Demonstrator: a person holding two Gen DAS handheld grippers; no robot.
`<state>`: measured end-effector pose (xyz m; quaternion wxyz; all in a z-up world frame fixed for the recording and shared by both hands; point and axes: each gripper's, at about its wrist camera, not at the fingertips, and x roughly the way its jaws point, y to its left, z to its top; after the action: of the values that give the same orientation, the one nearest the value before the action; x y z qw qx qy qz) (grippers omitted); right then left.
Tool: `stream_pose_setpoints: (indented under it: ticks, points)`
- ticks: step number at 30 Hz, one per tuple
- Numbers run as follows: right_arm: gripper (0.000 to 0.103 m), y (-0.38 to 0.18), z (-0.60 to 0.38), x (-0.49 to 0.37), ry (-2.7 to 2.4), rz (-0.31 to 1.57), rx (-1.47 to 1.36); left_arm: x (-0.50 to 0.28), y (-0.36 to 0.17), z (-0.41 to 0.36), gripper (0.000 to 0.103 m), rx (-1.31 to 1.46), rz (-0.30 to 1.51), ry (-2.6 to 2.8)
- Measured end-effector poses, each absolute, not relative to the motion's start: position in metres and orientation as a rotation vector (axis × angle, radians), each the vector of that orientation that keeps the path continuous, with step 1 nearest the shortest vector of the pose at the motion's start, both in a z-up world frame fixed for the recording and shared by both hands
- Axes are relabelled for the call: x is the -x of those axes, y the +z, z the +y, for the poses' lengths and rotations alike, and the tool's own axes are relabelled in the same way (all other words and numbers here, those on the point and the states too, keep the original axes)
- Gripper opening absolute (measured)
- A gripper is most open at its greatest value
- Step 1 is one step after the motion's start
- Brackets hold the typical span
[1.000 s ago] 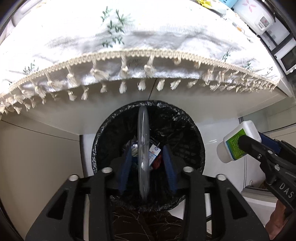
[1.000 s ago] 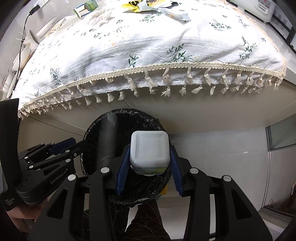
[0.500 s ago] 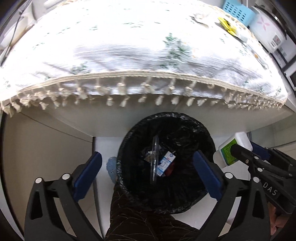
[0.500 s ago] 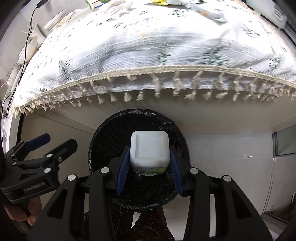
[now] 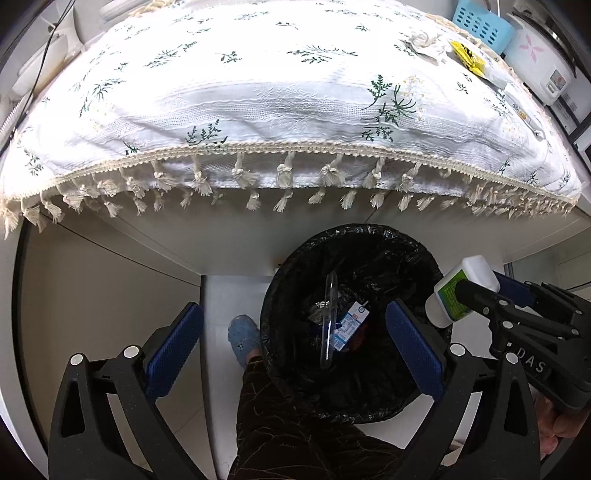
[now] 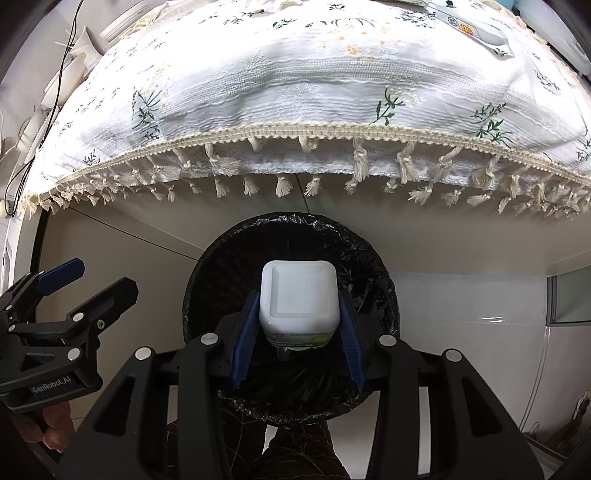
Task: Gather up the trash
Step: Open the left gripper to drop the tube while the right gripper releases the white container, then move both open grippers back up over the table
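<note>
A black-lined trash bin [image 5: 280,295] [image 6: 380,284] stands on the floor under the table's front edge. My left gripper [image 5: 295,345] hangs wide open above its left rim, with nothing between the pads. A clear plastic disc [image 5: 328,317] stands on edge inside the bin beside a white and blue carton [image 5: 349,325]. My right gripper [image 6: 298,336] is shut on a white plastic bottle [image 6: 298,295] with a green label, held bottom-forward over the bin's mouth. In the left wrist view that bottle [image 5: 458,291] shows at the bin's right rim.
A white floral tablecloth [image 5: 295,96] with tassels overhangs the table above the bin. Wrappers [image 5: 465,61] lie at its far right, by a blue basket [image 5: 484,22] and a rice cooker [image 5: 543,62]. The person's dark trouser leg [image 5: 295,435] and blue slipper [image 5: 243,338] are below.
The left gripper opened and let the clear disc drop into the bin, then rose and shifted left. The right gripper carried the bottle left, over the bin's mouth.
</note>
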<state>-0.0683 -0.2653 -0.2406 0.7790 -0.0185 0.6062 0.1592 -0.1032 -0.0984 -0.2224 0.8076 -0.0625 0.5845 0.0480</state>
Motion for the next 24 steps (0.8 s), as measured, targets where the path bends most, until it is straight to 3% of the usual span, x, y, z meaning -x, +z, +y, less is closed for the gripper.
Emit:
stream_pose_setpoints:
  ticks: [1, 4, 11, 17, 24]
  points:
    - [0.042, -0.239, -0.267, 0.068, 0.34, 1.307, 0.039, 0.103, -0.222, -0.097, 0.097, 0.14, 1.252, 0.102]
    - [0.061, -0.236, -0.27, 0.065, 0.32, 1.302, 0.039, 0.102, -0.222, -0.097, 0.097, 0.145, 1.253, 0.102]
    - [0.081, -0.218, -0.286, 0.059, 0.27, 1.275, 0.037, 0.097, -0.215, -0.102, 0.097, 0.133, 1.245, 0.102]
    - [0.089, -0.195, -0.294, 0.055, 0.25, 1.235, 0.045, 0.091, -0.196, -0.104, 0.097, 0.132, 1.229, 0.086]
    - [0.09, -0.165, -0.295, 0.047, 0.236, 1.183, 0.057, 0.081, -0.168, -0.104, 0.097, 0.136, 1.196, 0.062]
